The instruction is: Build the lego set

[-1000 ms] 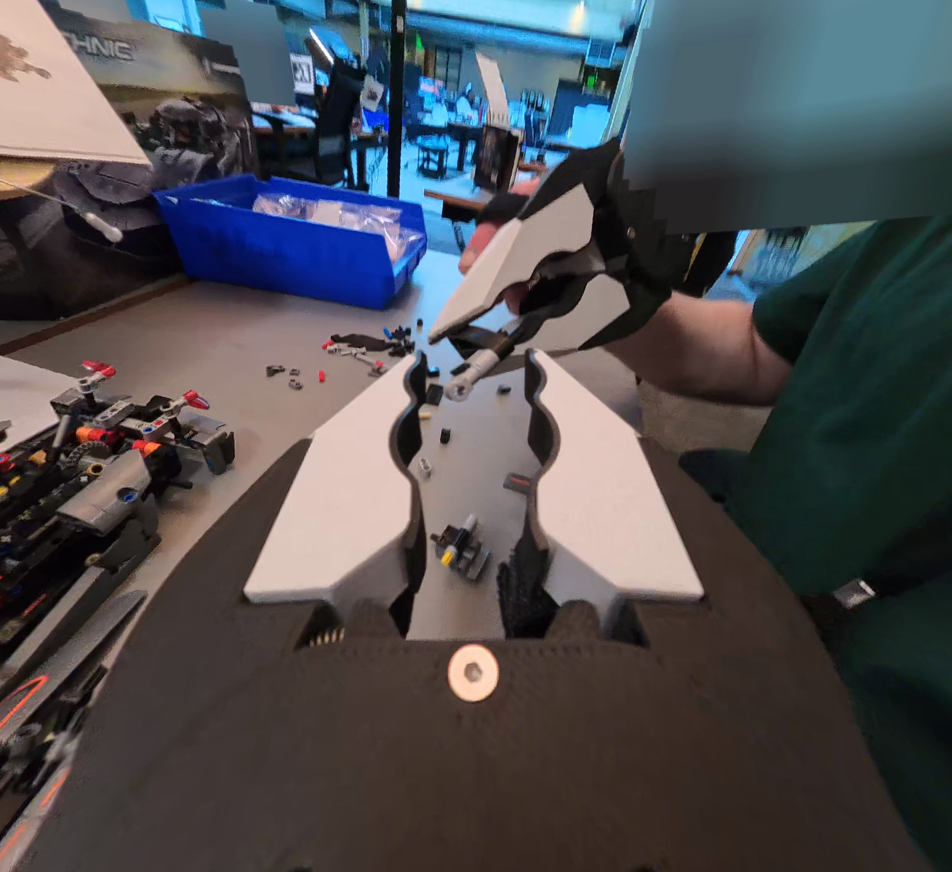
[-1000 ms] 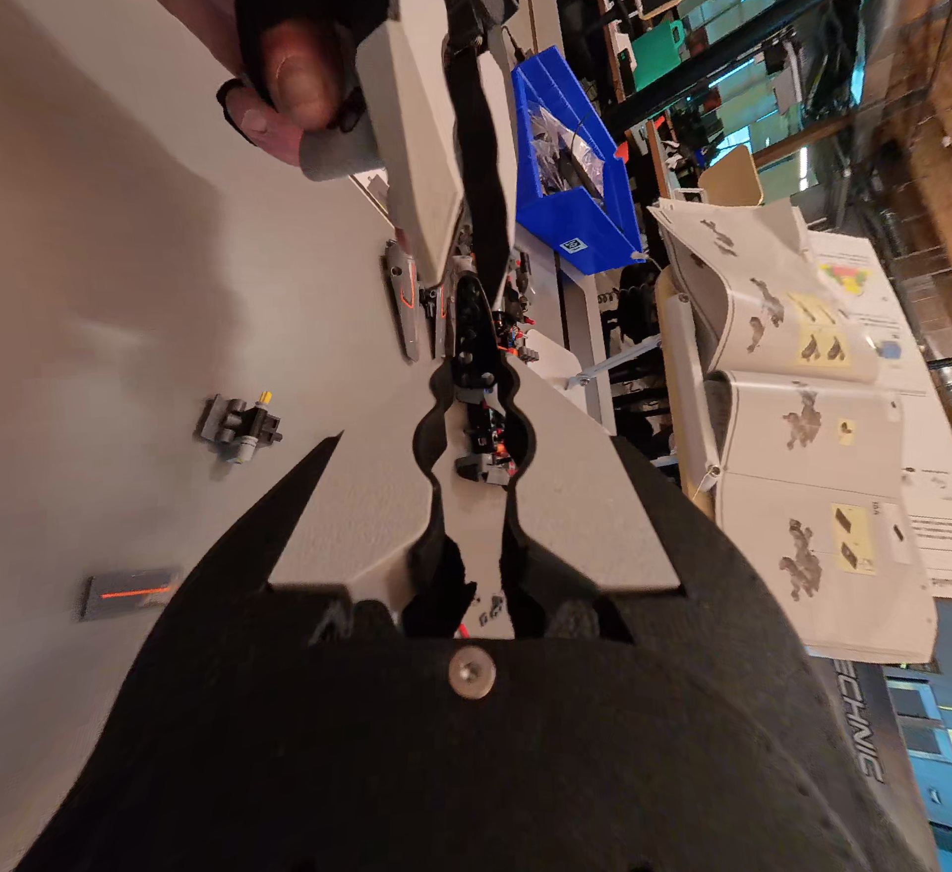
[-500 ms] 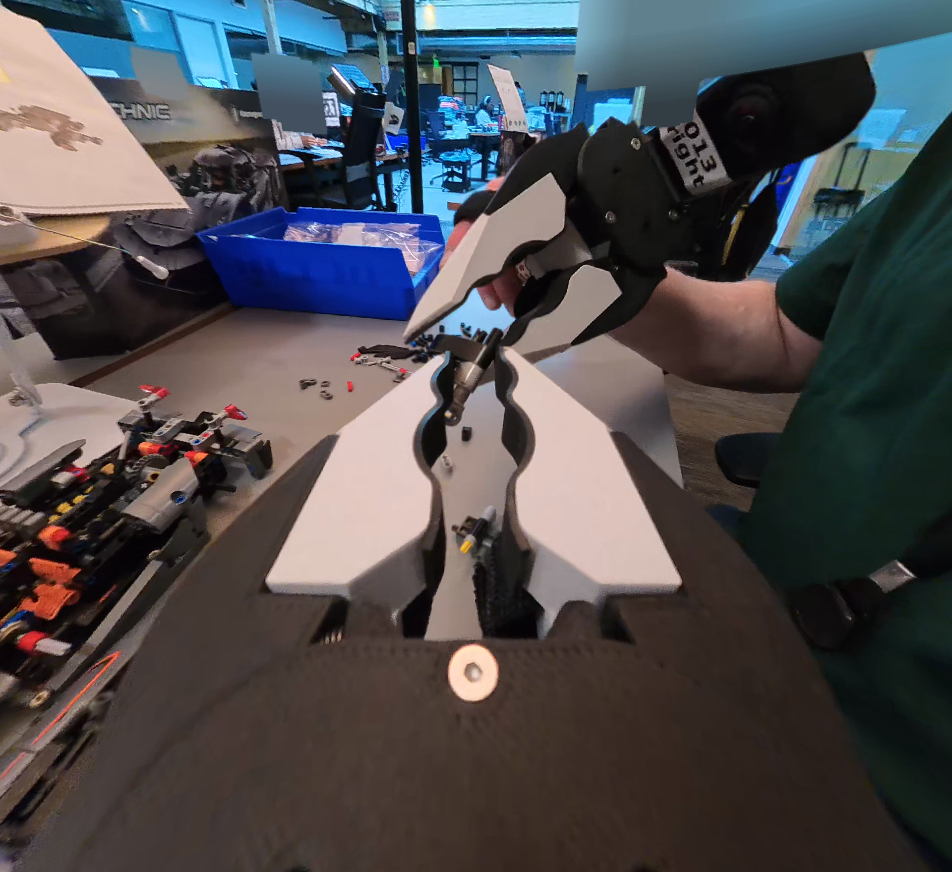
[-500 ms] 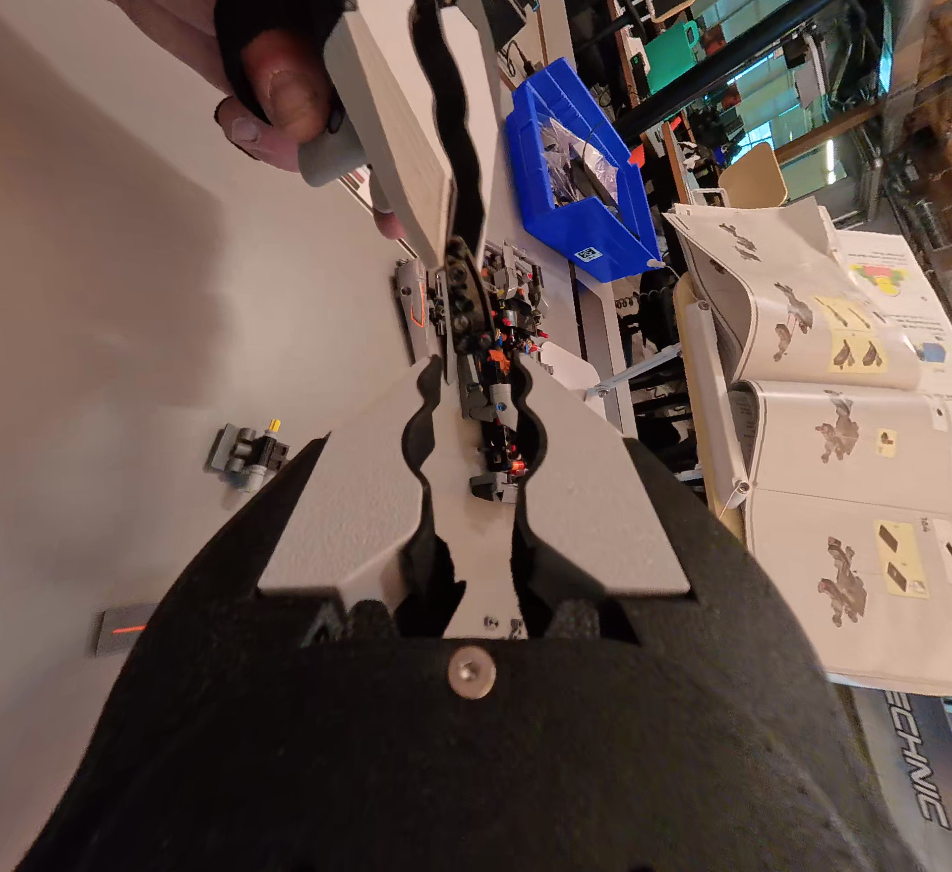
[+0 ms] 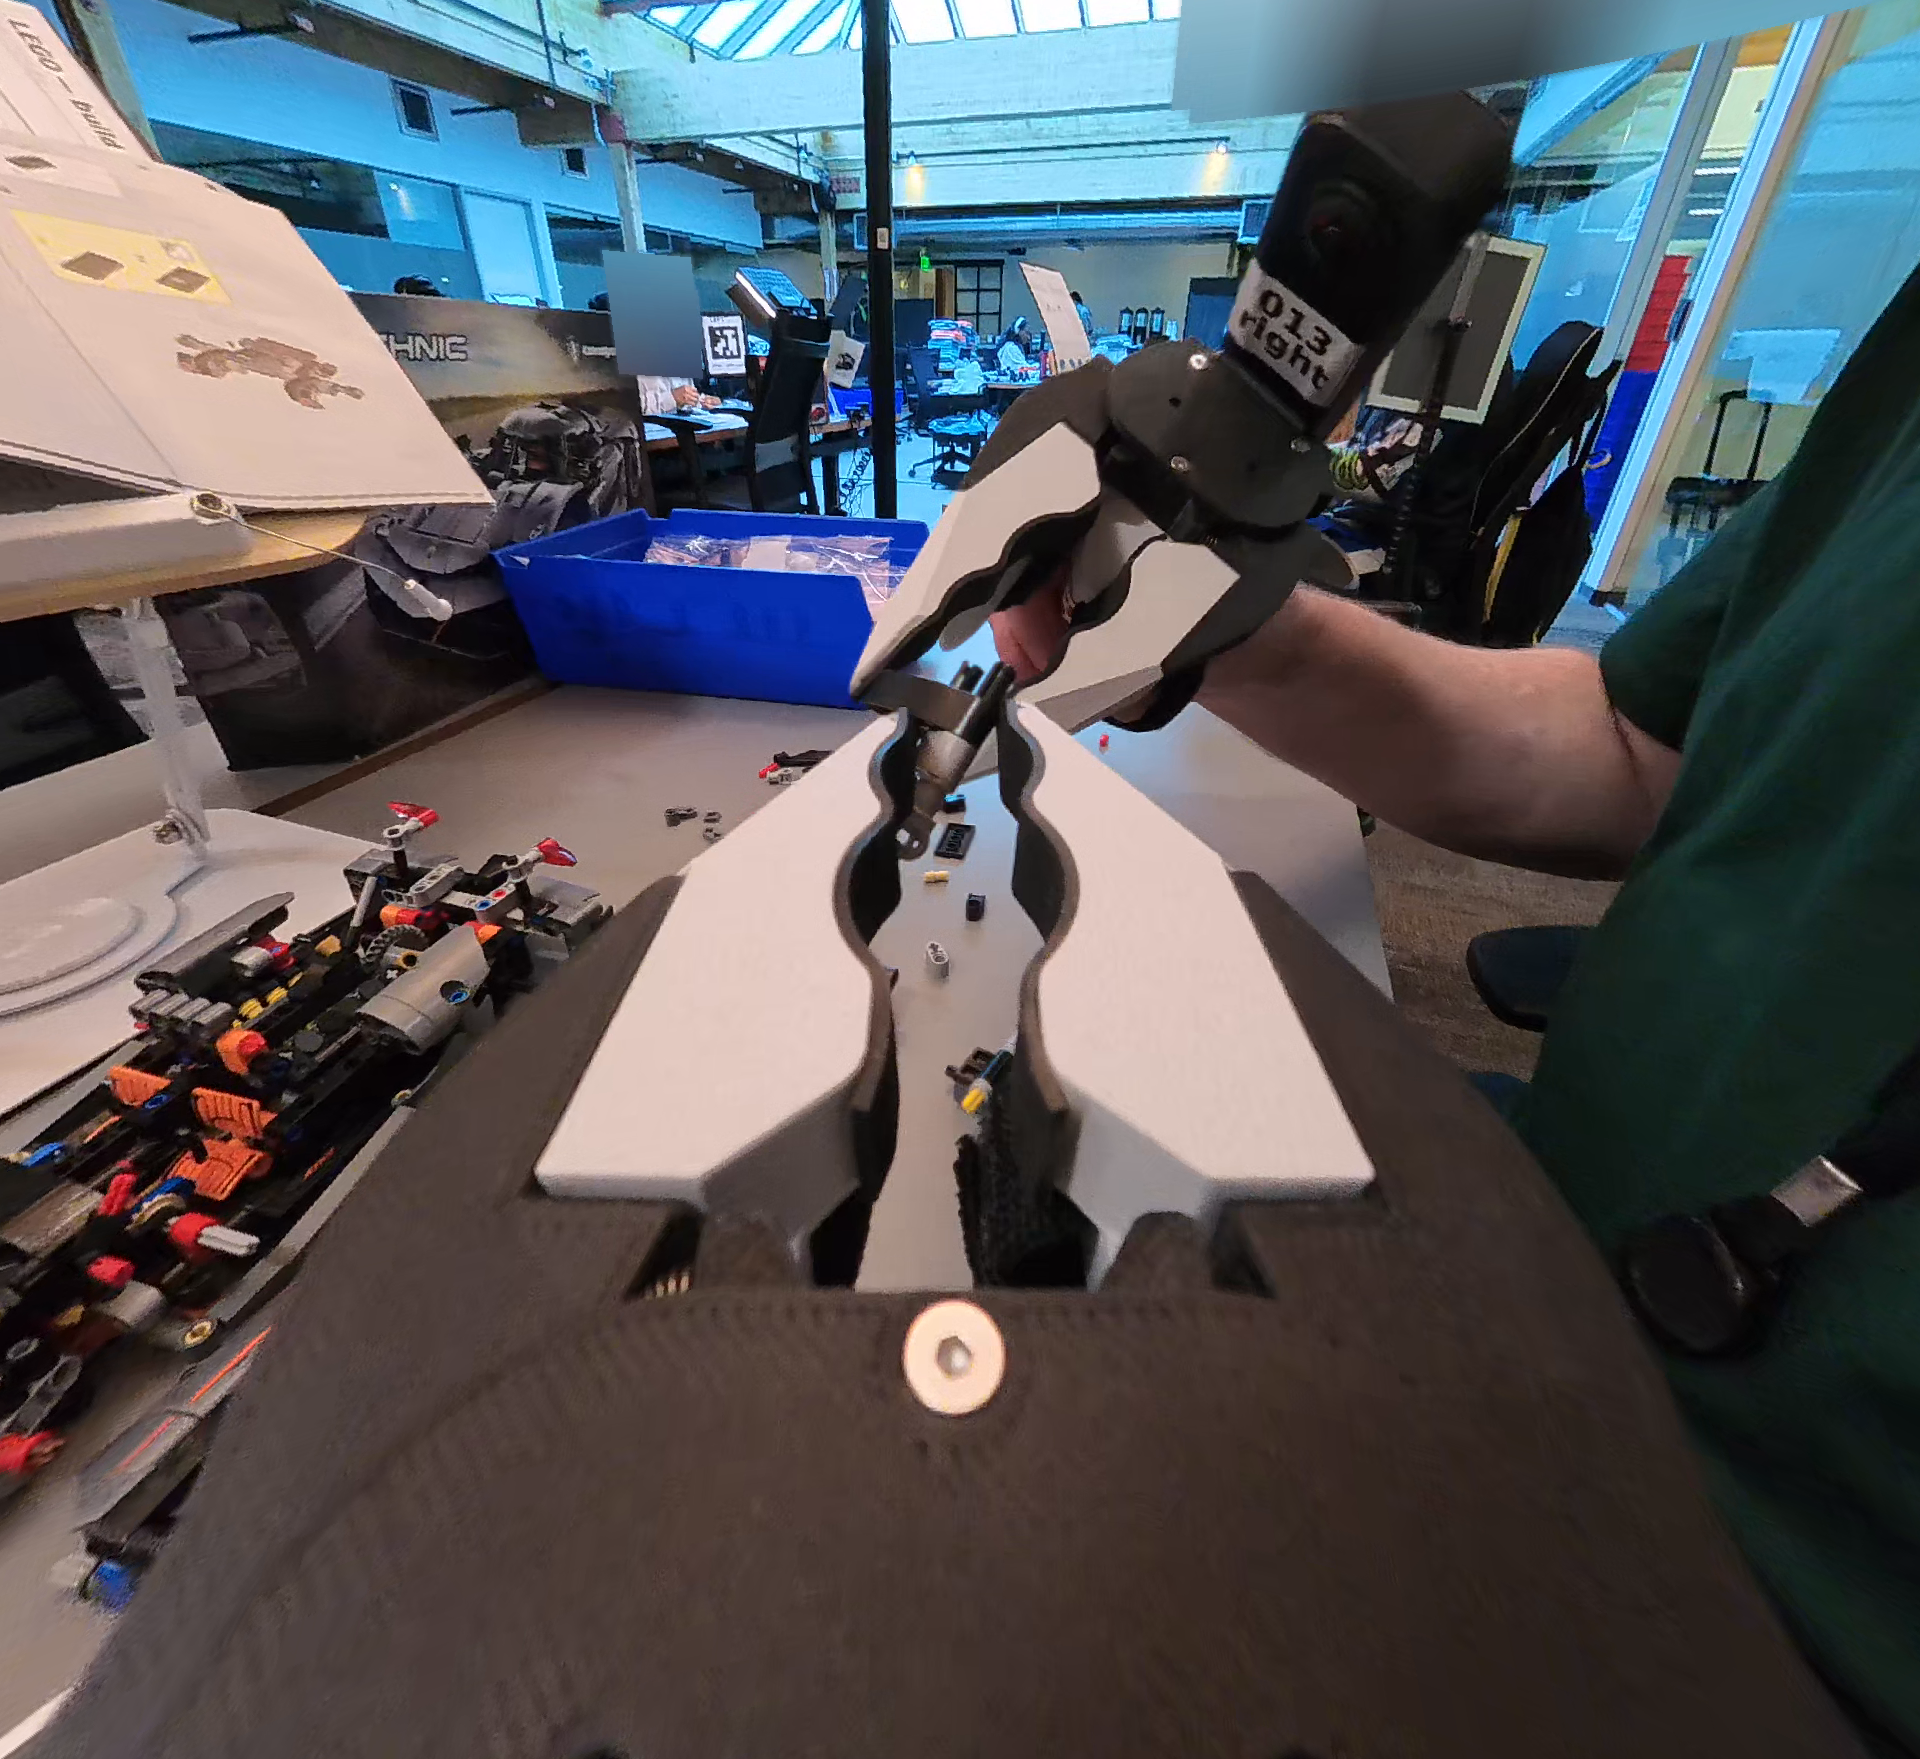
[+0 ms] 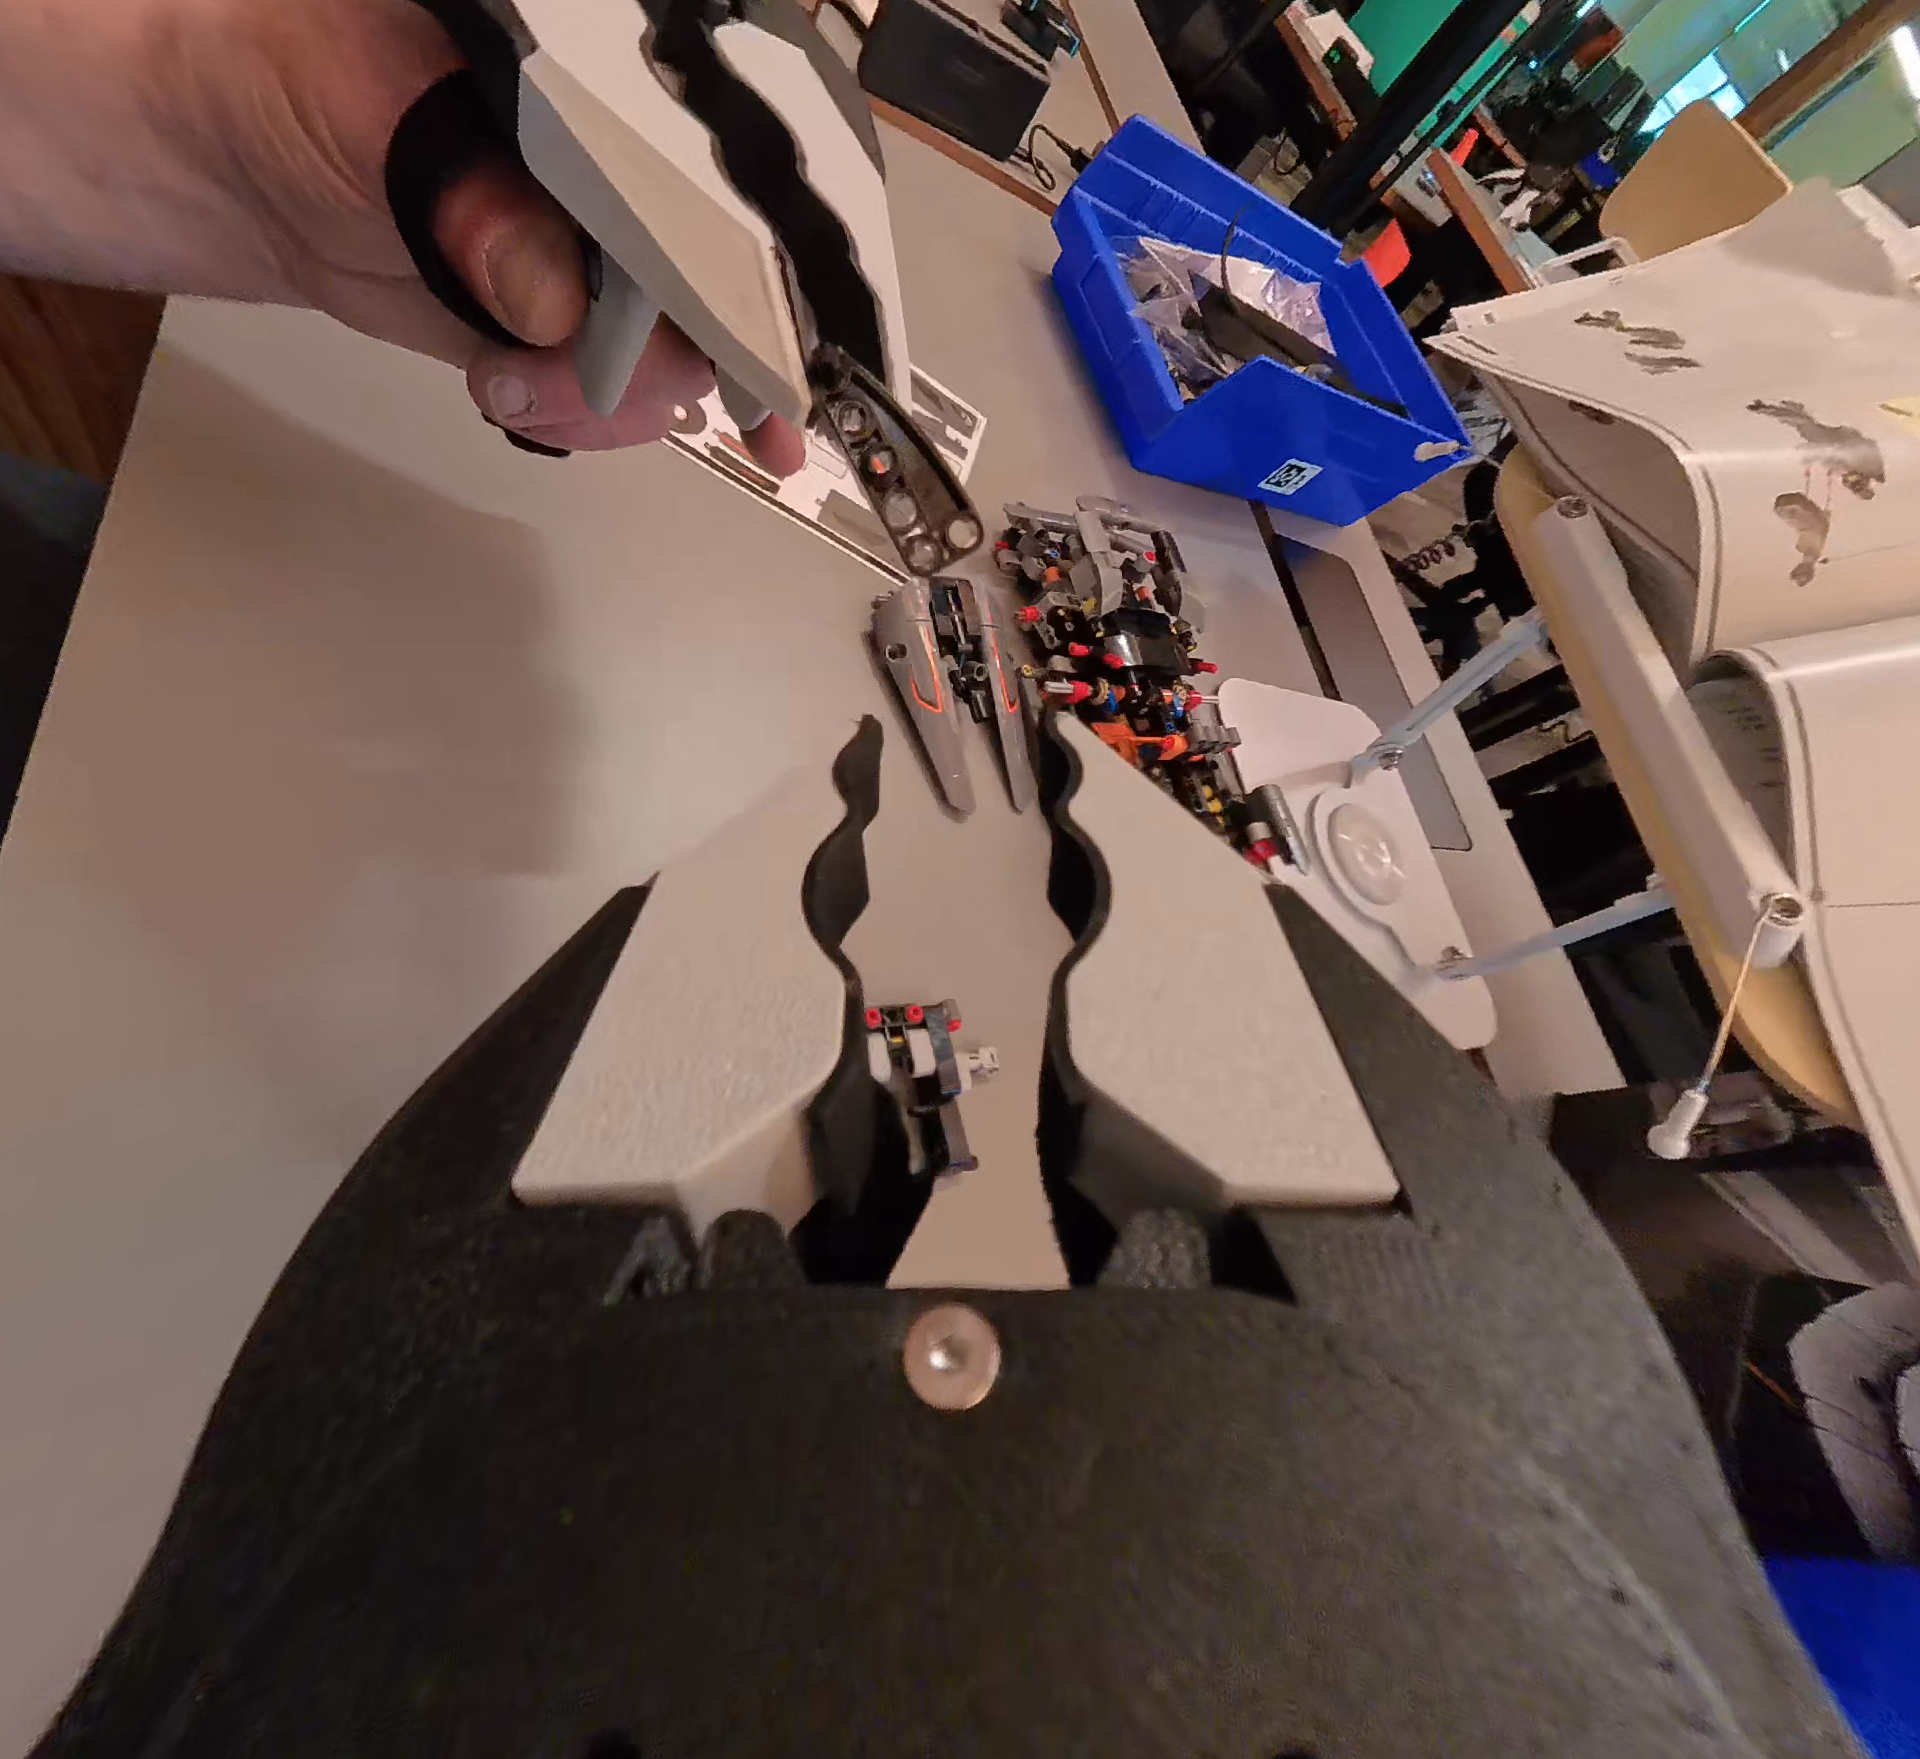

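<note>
- Since the last frame, my right tongs (image 6: 961, 730) have opened wide, empty, and backed off the black curved beam (image 6: 899, 478).
- My left tongs (image 6: 831, 369) are pinched on that beam above the counter (image 6: 312, 670).

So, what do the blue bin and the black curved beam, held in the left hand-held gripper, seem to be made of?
Blue bin: probably moulded plastic, with smooth, evenly coloured walls and a slight sheen.
Black curved beam: apparently hard, glossy plastic, because the rims of its round holes catch the light.

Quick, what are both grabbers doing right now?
Left gripper: closed on the black beam.
Right gripper: open, holding nothing.
</note>
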A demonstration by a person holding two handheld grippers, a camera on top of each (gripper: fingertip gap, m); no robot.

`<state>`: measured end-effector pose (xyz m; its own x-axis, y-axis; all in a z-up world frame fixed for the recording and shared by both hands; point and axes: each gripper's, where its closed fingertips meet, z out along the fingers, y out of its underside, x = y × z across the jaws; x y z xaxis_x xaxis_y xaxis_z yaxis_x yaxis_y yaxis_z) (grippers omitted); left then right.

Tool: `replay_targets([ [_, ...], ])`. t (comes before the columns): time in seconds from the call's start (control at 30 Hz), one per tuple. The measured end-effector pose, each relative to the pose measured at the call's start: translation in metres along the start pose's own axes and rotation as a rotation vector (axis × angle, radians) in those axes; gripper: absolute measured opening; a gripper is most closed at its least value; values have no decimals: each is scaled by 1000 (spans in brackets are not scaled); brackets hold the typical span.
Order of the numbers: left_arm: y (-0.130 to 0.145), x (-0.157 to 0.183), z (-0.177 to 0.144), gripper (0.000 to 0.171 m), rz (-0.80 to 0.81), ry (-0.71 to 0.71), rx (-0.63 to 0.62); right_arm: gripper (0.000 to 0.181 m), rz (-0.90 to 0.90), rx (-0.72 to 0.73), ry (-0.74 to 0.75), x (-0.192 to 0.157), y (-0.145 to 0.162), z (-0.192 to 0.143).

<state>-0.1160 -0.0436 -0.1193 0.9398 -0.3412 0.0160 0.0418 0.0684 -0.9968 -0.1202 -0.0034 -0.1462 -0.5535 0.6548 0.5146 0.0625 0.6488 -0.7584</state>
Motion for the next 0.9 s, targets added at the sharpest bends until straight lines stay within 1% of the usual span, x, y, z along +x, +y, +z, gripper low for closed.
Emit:
replay_targets([
  [0.1,-1,1,-1,14,-12,18,7,31,44,36,-17,0,-6,-1],
  [0.3,-12,1,1,13,-41,46,66,31,31,54,-10,3,-15,-1],
  [0.37,-14,0,1,13,-39,47,79,31,31,56,-2,5,-16,-2],
  [0.43,-20,0,0,13,-59,62,118,31,38,55,6,7,-14,-4],
  [0.63,-27,-4,-2,13,-93,85,185,30,94,79,0,10,-12,-13],
  [0.8,-30,4,4,14,-70,131,187,31,128,130,-26,9,-21,-22],
  [0.9,-28,7,12,13,8,104,142,31,226,174,-85,8,-27,-27],
])
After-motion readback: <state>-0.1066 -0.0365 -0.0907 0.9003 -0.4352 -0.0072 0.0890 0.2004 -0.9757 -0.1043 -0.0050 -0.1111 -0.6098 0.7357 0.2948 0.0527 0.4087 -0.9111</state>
